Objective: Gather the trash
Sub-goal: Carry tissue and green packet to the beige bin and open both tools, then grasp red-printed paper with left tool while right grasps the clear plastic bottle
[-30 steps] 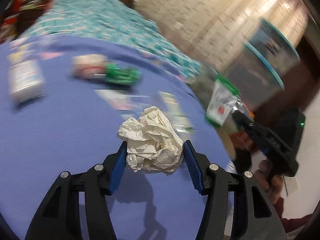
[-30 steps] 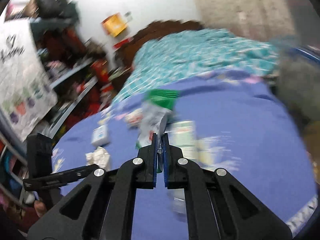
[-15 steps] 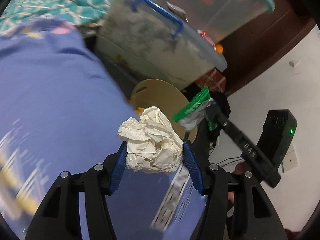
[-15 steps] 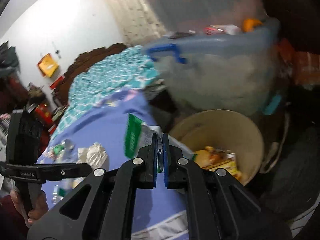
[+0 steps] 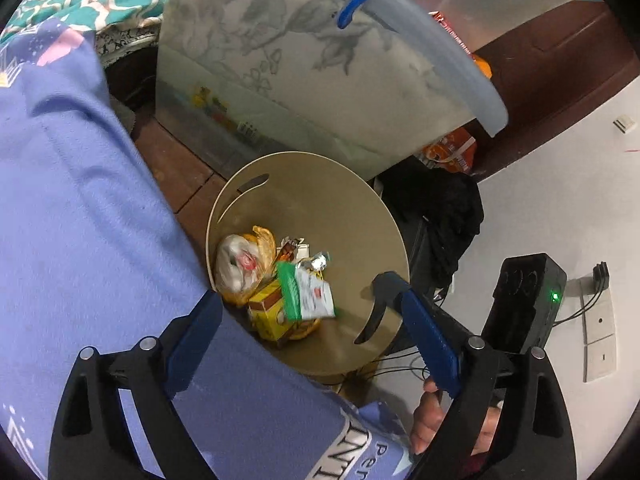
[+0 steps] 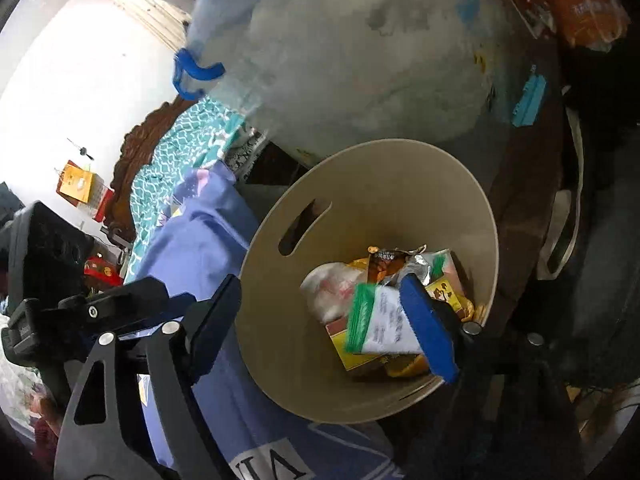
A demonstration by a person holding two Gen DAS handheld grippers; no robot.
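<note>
A beige round bin [image 5: 328,200] [image 6: 400,200] stands on the floor beside the bed, with wrappers and a yellow box inside. My left gripper [image 5: 302,292] hangs over it; its jaws are opening and nothing is between them. My right gripper [image 6: 320,282] is also above the bin with jaws opening. A green-topped white packet [image 6: 380,320] [image 5: 310,296], blurred, is loose in the bin next to the right finger's blue pad. A pale wad [image 5: 234,264] lies among the trash; I cannot tell whether it is the paper ball.
A purple bedsheet [image 5: 80,220] hangs over the bed's edge against the bin. A big translucent storage tub with blue handles [image 5: 300,72] stands right behind the bin. Dark bags [image 5: 440,220] and wall sockets [image 5: 596,320] lie to the right. A hand [image 5: 428,420] holds the right gripper.
Both grippers swung from the bed to above the bin and opened. The crumpled paper left the left jaws, and the green-topped packet left the right jaws and is in the bin.
</note>
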